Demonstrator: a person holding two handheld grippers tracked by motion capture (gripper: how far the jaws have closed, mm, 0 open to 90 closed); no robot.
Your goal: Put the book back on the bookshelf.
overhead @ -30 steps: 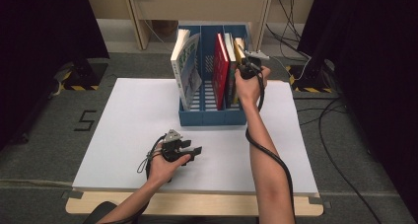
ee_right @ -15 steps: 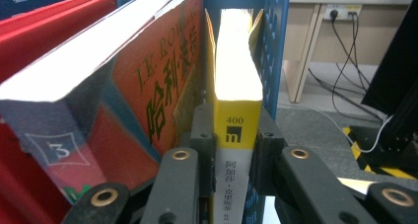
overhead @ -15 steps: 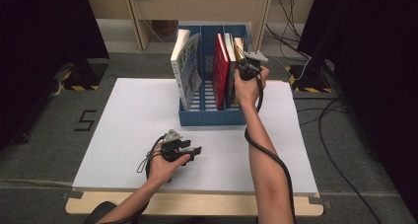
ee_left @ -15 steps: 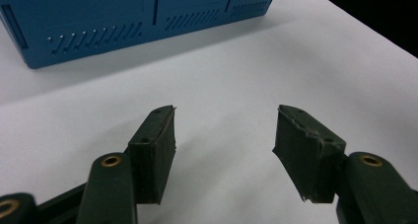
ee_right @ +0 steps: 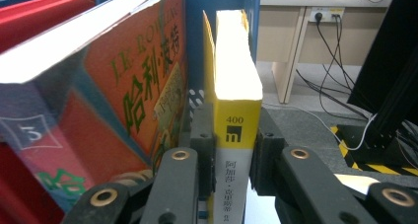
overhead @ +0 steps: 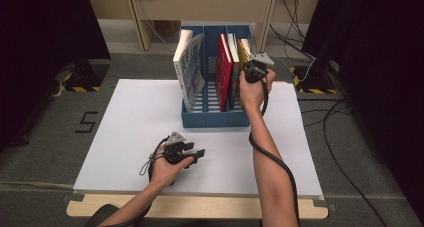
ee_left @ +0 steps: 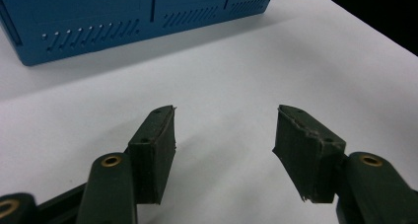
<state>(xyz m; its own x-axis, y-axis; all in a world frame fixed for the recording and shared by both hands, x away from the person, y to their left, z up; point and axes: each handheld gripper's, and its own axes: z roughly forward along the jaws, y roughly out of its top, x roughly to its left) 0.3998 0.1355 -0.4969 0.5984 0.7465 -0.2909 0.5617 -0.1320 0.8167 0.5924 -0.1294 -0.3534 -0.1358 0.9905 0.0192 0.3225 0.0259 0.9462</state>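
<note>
Holding yellow book (ee_right: 235,110) | blue rack (overhead: 215,118) | right hand-held gripper (ee_right: 231,160) clamped

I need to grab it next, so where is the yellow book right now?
The yellow book stands in the rightmost slot of the blue file rack, right of the orange book, its spine clamped by the right gripper.

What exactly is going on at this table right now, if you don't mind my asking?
A person works with two handheld grippers at a white table. The right gripper is clamped on the spine of a yellow book standing in the rightmost slot of a blue file rack, beside an orange book. The left gripper rests low over the table in front of the rack, jaws open and holding nothing.
</note>
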